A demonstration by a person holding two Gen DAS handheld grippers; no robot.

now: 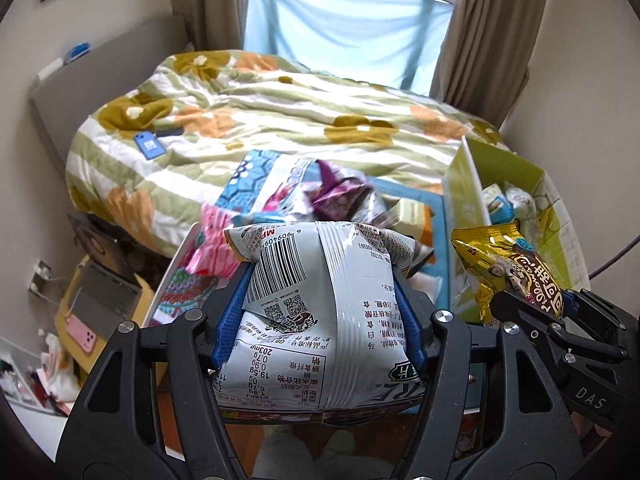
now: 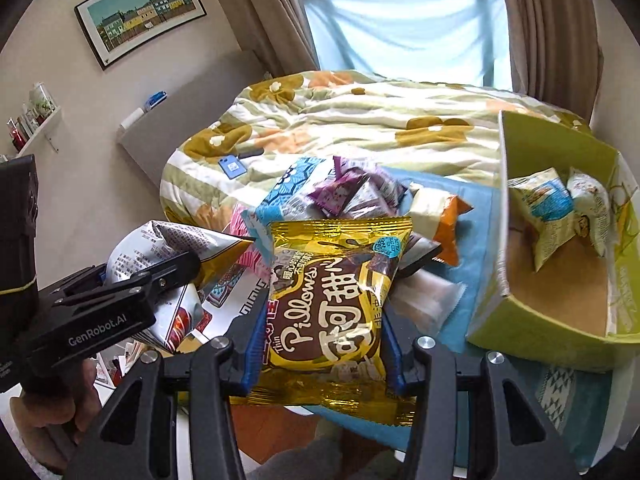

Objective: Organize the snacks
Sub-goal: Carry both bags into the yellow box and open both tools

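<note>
My left gripper (image 1: 322, 280) is shut on a white and grey snack bag (image 1: 320, 320), barcode side up, held in the air above the pile. Beside it on the right, my right gripper (image 2: 324, 304) is shut on a yellow and brown Pillows bag (image 2: 336, 292). The other hand's view shows each as well: the right gripper (image 1: 540, 300) with the yellow bag (image 1: 508, 264), the left gripper (image 2: 180, 268) with the white bag (image 2: 160, 248). Below lie a purple bag (image 2: 340, 194), a pink bag (image 1: 212, 240) and an orange and white bag (image 2: 440, 208).
A green cardboard box (image 2: 540, 148) stands open at the right on a blue mat (image 2: 472, 216), with two pale bags (image 2: 540, 208) inside. Behind is a bed with a floral quilt (image 1: 280, 112) and a blue phone (image 1: 149, 145). A laptop (image 1: 104, 296) sits low at the left.
</note>
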